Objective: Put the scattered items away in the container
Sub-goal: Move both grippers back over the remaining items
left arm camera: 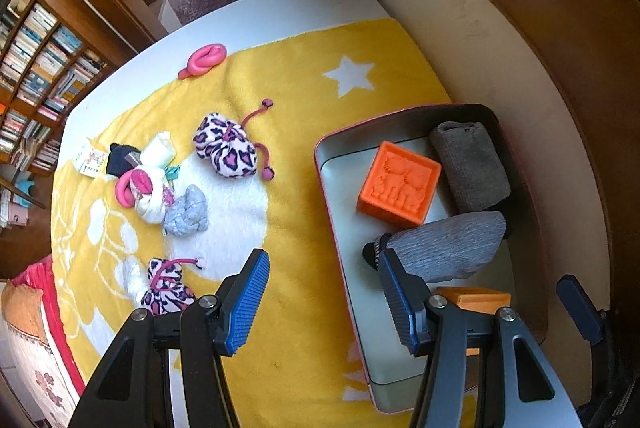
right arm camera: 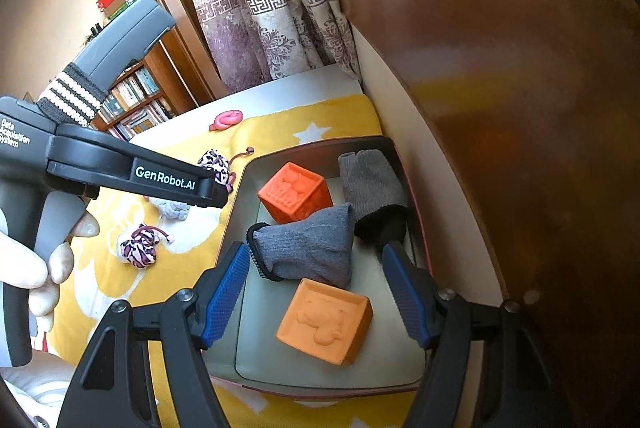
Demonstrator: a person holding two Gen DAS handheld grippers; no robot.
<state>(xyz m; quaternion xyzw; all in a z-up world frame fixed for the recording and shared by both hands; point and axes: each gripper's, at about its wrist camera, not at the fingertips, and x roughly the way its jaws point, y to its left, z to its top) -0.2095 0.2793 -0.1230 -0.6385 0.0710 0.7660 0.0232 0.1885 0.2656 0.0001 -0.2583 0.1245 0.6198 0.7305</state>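
Two orange blocks and two grey socks are already laid in the tray. At ten o'clock from it, several bundles are left on the blanket. Both grippers, left and right, are spread and empty.

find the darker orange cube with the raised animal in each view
Left wrist view: the darker orange cube sits right of centre, in the far half of the tray, left of the rolled grey cloth.
Right wrist view: the same cube sits just above centre, at the tray's far end, again left of the rolled cloth.
Shared landmark: the pink coiled item on the blanket's far edge.
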